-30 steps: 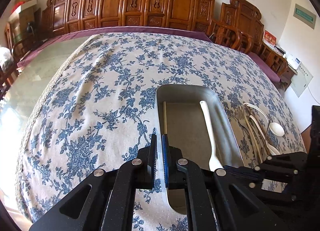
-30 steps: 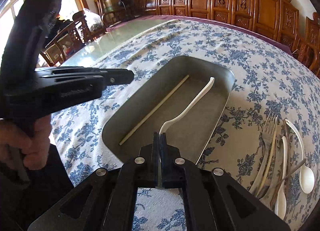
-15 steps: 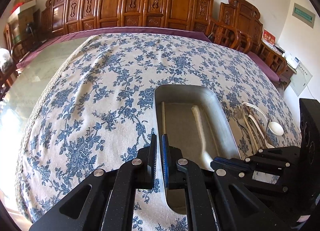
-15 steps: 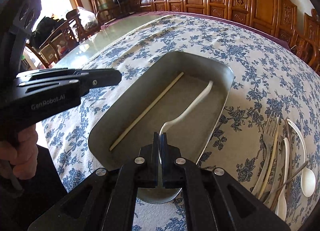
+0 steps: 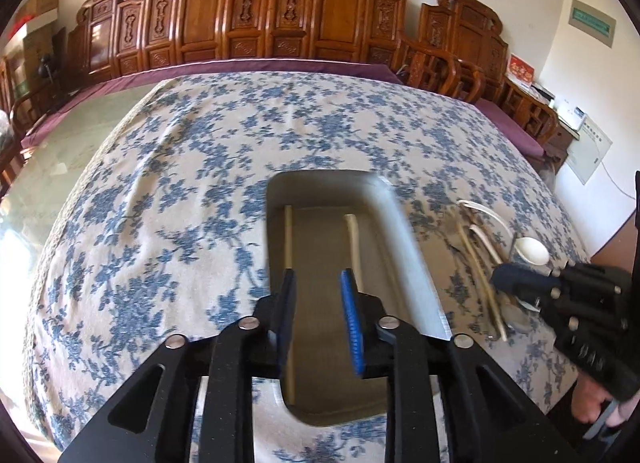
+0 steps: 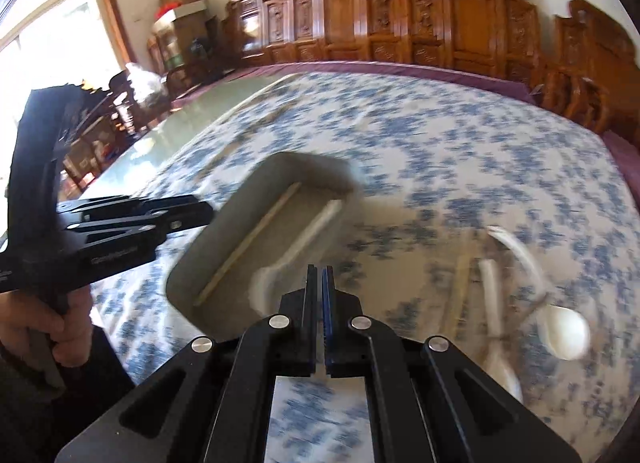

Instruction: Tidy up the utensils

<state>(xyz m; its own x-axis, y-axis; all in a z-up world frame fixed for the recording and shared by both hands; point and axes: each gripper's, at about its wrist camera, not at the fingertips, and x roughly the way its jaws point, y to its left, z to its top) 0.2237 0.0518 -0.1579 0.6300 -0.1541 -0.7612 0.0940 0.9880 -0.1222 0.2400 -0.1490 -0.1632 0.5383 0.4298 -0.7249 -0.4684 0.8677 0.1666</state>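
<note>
Grey metal tray (image 5: 404,231) sits on the flowered tablecloth (image 5: 160,191), straight ahead of the left tongs (image 5: 318,305), whose jaws are opening with nothing pinched between them. Inside the tray, a chopstick (image 5: 288,239) lies by the left jaw and a white spoon (image 5: 352,231) by the right. Further right, the right tongs (image 6: 319,295) are clenched and empty, with loose cutlery (image 6: 496,303) lying on the cloth to their right.

The right gripper (image 6: 319,283), jaws together and empty, hangs above the grey tray (image 6: 224,231) holding a chopstick (image 6: 252,241) at ten o'clock.
</note>
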